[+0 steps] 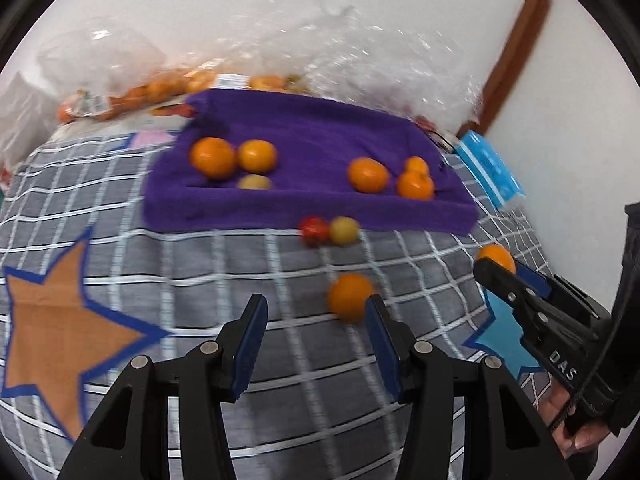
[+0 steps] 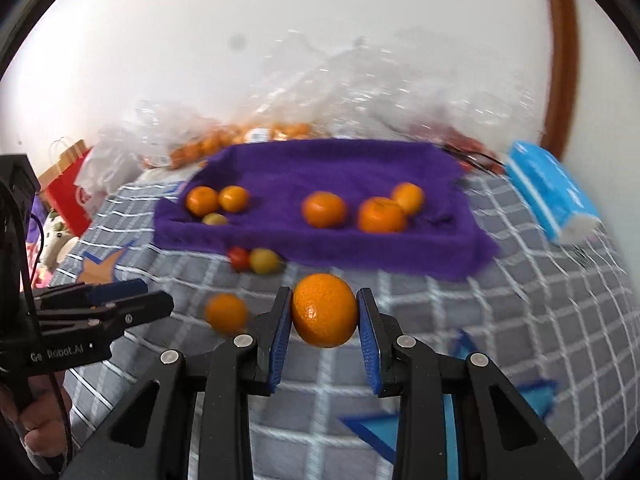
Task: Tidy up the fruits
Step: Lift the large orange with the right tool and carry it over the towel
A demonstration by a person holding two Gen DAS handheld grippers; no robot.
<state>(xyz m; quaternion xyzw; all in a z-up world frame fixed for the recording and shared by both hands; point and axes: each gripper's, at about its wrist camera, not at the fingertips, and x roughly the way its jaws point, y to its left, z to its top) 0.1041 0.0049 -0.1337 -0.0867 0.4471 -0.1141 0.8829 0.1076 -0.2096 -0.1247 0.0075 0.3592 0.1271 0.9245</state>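
My right gripper is shut on an orange and holds it above the checked cloth; it also shows in the left wrist view. My left gripper is open and empty, with a loose orange just ahead by its right finger. That orange also shows in the right wrist view. A purple cloth tray holds several oranges and a yellowish fruit. A red tomato and a yellow-green fruit lie in front of the tray.
Clear plastic bags with oranges lie behind the tray by the wall. A blue tissue pack sits to the right of the tray. A red paper bag stands at the far left. The grey checked cloth has star patches.
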